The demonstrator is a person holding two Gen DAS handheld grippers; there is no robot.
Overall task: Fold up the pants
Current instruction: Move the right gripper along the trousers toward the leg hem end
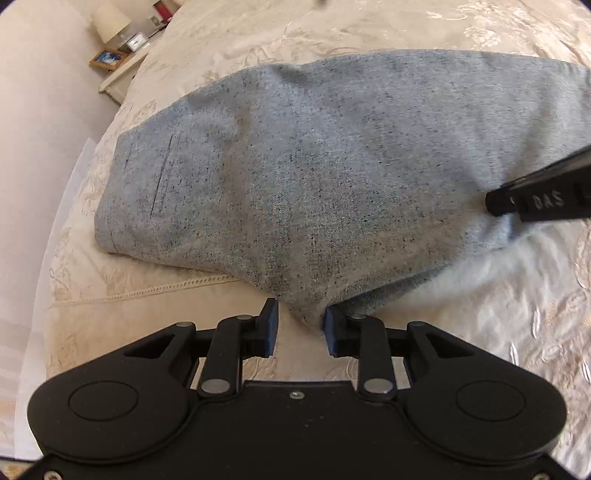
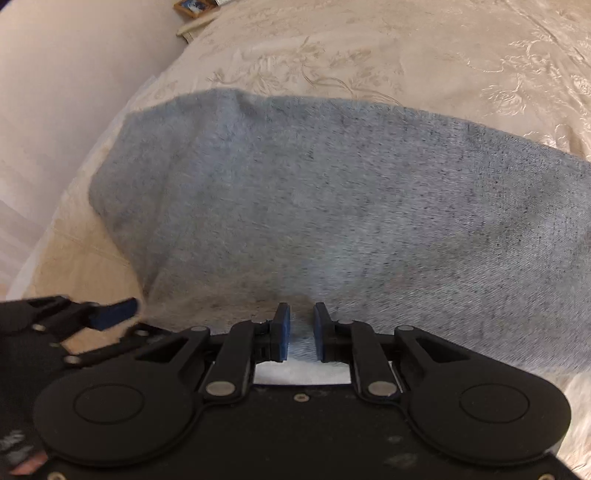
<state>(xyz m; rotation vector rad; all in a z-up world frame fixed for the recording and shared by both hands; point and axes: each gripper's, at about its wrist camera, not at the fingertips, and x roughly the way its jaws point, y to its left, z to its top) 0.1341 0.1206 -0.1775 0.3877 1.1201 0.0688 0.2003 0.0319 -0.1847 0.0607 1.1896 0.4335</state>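
Grey speckled pants (image 1: 303, 177) lie on a cream bedspread, waistband with a back pocket at the left. My left gripper (image 1: 300, 325) is open at the near edge, with a fold of the fabric reaching between its fingers. My right gripper (image 2: 300, 332) is partly open over the near edge of the pants (image 2: 332, 221), fabric between its blue pads. It also shows in the left wrist view (image 1: 539, 192) at the right. The left gripper shows in the right wrist view (image 2: 110, 314) at the lower left.
The cream embroidered bedspread (image 1: 369, 33) covers the bed. A nightstand with a lamp (image 1: 109, 22), a clock and a framed picture (image 1: 107, 59) stands at the far left. The bed's edge and a pale wall run down the left side.
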